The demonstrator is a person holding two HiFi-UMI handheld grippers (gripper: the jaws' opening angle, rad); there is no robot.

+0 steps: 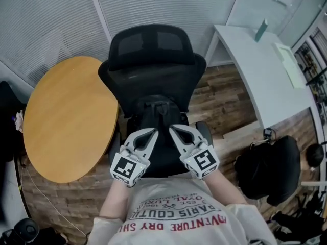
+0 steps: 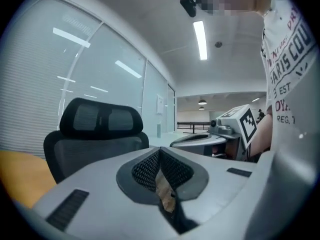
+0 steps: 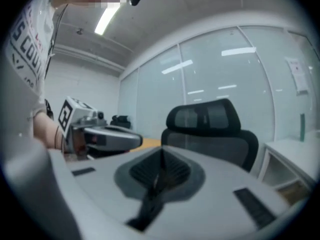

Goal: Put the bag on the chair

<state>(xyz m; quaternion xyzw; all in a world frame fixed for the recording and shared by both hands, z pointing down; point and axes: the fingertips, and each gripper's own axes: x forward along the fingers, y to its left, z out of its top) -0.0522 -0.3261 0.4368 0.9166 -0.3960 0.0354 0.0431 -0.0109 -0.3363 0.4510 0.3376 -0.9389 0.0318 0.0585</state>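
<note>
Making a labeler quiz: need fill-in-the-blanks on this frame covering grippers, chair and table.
1. The left gripper and the right gripper each have their jaws ___ on a black strap.
2. The chair ahead of both grippers is ___ in colour.
3. In the head view, the wooden table left of the chair is ___ in shape.
Missing words: shut; black; round.

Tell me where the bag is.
Head view, centre: the black bag is held between the left gripper and right gripper, directly in front of the office chair.
</note>
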